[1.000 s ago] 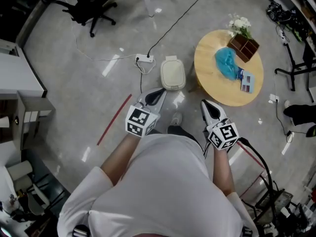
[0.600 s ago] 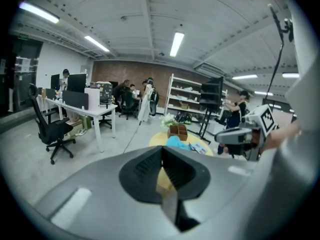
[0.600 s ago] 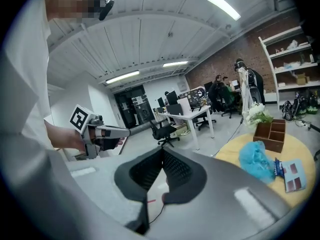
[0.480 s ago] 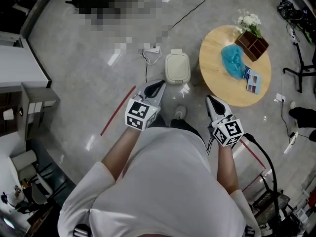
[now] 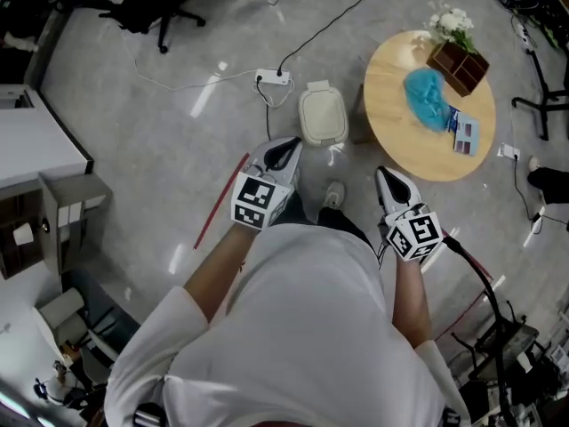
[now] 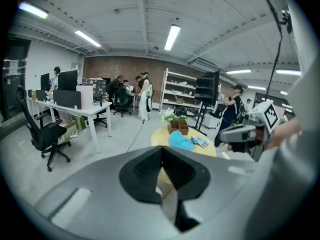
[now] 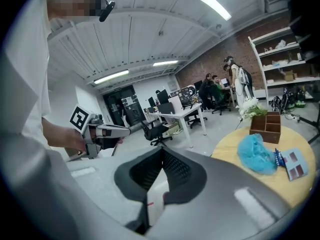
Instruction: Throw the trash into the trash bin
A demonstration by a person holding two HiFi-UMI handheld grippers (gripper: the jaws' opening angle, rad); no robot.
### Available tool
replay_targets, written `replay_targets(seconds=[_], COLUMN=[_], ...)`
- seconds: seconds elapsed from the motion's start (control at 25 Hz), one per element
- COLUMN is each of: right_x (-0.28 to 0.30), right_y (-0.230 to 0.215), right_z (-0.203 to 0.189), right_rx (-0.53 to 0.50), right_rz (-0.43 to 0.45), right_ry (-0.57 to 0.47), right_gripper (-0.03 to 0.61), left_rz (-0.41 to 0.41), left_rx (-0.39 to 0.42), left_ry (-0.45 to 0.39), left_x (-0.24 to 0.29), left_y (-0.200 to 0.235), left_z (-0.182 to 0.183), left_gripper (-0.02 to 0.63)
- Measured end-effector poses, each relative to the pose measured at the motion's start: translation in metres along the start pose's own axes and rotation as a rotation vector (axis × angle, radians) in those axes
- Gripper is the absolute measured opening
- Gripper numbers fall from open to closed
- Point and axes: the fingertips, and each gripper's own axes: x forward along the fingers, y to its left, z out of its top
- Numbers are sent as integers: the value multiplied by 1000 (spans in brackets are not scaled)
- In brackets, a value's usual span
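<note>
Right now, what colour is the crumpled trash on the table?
The trash is blue; right gripper view shows it best.

Bin left of table bearing trash

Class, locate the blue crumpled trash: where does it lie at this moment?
In the head view, upper right: the blue trash lies on the round table, between the wooden box and the booklet.

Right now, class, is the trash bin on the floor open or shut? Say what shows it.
Shut. In the head view the trash bin shows only a flat pale top; no opening or inside is visible.
</note>
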Motion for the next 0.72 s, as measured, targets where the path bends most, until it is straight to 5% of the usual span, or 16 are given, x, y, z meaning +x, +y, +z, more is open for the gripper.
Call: replay_targets(seconds=[0.72], right_x=[29], right_y=[-8], right_z=[-36], right_rx=[64], right_rz=[-135], right_ry=[55], right_gripper=[0], left_rz=[-112], left_rx=[28], left_ry=[187], left_x=[71], left_y=[27], left_z=[-77], left_gripper=[3])
